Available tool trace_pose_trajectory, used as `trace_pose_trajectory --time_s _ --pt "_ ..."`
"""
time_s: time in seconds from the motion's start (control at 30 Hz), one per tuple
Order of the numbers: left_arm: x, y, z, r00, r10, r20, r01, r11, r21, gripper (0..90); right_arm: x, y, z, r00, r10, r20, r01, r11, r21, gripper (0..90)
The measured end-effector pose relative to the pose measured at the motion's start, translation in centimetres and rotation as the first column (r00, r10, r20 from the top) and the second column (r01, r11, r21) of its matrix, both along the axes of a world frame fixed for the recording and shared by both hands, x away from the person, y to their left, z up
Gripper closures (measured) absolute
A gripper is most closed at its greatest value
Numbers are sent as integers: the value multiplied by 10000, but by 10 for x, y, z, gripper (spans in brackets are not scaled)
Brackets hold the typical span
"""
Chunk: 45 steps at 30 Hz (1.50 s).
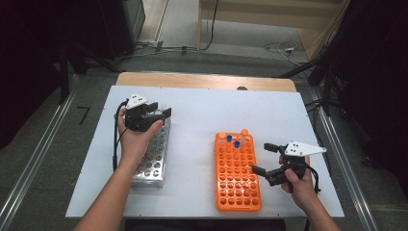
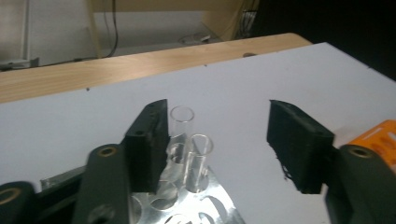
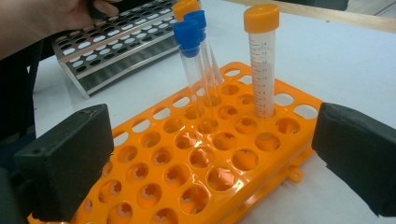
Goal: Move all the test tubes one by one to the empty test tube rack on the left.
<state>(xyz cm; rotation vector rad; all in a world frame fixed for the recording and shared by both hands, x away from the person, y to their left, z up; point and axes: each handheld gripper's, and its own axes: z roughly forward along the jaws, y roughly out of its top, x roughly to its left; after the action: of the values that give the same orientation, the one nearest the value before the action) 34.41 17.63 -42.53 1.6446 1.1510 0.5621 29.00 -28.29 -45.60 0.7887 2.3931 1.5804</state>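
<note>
An orange tube rack (image 1: 236, 178) lies right of centre on the white table. At its far end stand two blue-capped tubes (image 3: 189, 51) and two orange-capped tubes (image 3: 261, 56). My right gripper (image 1: 261, 158) hovers open at the rack's right side, its jaws wide on either side of the rack (image 3: 205, 158) and holding nothing. To the left lies a metal rack (image 1: 153, 161). My left gripper (image 1: 160, 109) is open over its far end. Two clear uncapped tubes (image 2: 181, 128) stand in that rack (image 2: 212, 207), just inside the left jaw and apart from the right jaw.
The white board (image 1: 202, 110) rests on a wooden table (image 1: 207, 81) whose far edge shows beyond it. Cables lie on the floor (image 1: 281, 47) behind. Dark equipment stands at both sides. The orange rack's corner (image 2: 379, 135) shows at the right of the left gripper view.
</note>
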Motion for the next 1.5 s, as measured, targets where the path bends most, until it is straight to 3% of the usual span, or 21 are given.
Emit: trace_pose_trajectory --time_s 0.2,0.37,0.5,0.73,0.83,1.0,1.3,1.5 --pt "-16 -3 6 9990 -330 316 343 9987 -389 177 0 3 0 10000 -82 -1 82 9999 -64 0" --pt "-31 -4 10 9970 -633 454 673 9934 -925 94 0 7 2 10000 -52 -15 52 9999 -96 16" --pt "-43 -8 12 9951 -836 526 886 9910 -1005 44 1 13 3 10000 45 -12 -45 9999 -124 30" --pt "-55 -13 8 9908 -1272 468 1316 9856 -1060 6 4 24 3 9986 371 -373 -375 9993 -91 64" --pt "-59 -15 6 9883 -1451 461 1493 9828 -1090 0 6 30 3 9982 336 -499 -344 9993 -138 135" --pt "-64 -17 1 9842 -1701 492 1745 9789 -1065 0 10 39 -1 9964 539 -647 -566 9976 -400 177" --pt "-65 -27 -2 9801 -1951 354 1976 9762 -890 0 20 50 -7 9945 255 -1020 -299 9987 -412 374" --pt "-65 -33 -3 9759 -2161 310 2180 9725 -816 0 28 58 -9 9946 -11 -1037 -89 9954 -958 444"
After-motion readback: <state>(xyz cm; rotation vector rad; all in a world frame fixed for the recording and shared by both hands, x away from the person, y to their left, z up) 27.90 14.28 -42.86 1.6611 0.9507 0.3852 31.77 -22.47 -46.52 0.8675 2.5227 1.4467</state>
